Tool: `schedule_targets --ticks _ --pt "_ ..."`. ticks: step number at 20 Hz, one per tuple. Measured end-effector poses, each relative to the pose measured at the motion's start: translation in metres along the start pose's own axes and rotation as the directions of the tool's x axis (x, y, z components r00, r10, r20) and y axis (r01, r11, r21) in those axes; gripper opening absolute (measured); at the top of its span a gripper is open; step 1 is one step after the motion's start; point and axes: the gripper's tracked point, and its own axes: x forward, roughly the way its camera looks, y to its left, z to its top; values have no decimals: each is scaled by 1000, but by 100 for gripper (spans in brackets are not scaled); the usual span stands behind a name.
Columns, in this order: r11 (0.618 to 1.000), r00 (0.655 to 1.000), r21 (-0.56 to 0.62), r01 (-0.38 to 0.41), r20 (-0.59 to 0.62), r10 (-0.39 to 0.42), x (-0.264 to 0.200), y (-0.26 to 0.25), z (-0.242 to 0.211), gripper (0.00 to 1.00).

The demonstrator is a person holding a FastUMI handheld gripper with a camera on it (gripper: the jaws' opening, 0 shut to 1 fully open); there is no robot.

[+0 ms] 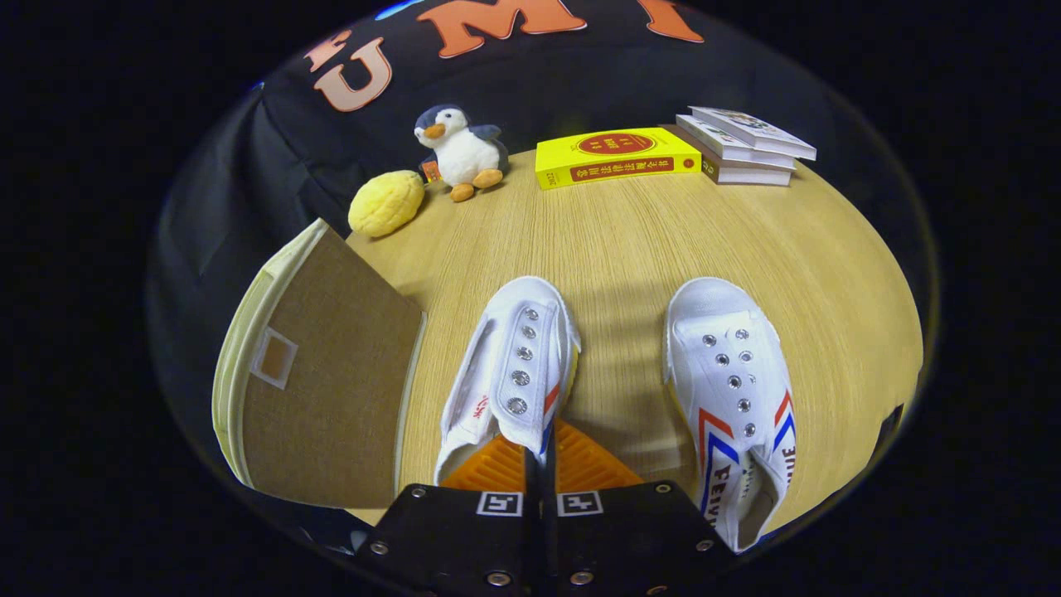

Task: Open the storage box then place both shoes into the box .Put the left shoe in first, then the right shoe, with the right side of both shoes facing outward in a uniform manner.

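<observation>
Ribbed orange gripper (540, 458) fingers clamped on left white canvas shoe's (512, 365) side wall, woven brown storage box (327, 381) beside

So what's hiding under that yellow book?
Only the wooden table shows around the yellow book, which lies flat, so anything beneath is covered. The tongs are pinched on the left shoe.

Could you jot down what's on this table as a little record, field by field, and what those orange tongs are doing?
tongs: closed, pinching the edge of the left-hand white shoe
other shoe: lies apart, on the table
storage box: beside the gripped shoe, lid shut
far end: toy penguin, yellow plush, yellow book, book stack
</observation>
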Motion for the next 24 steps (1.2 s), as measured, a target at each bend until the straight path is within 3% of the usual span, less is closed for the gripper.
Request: schedule_targets --ticks 4,9,17,22,24 --pt "998 997 31 -46 70 44 -17 19 26 1" --pt "999 993 6 -48 109 47 -31 31 42 1" --pt "997 994 -71 10 105 -2 -21 22 27 1" --pt "992 994 -84 92 71 -86 2 -19 1 1" --pt "994 993 -69 85 85 -79 9 -27 2 2"
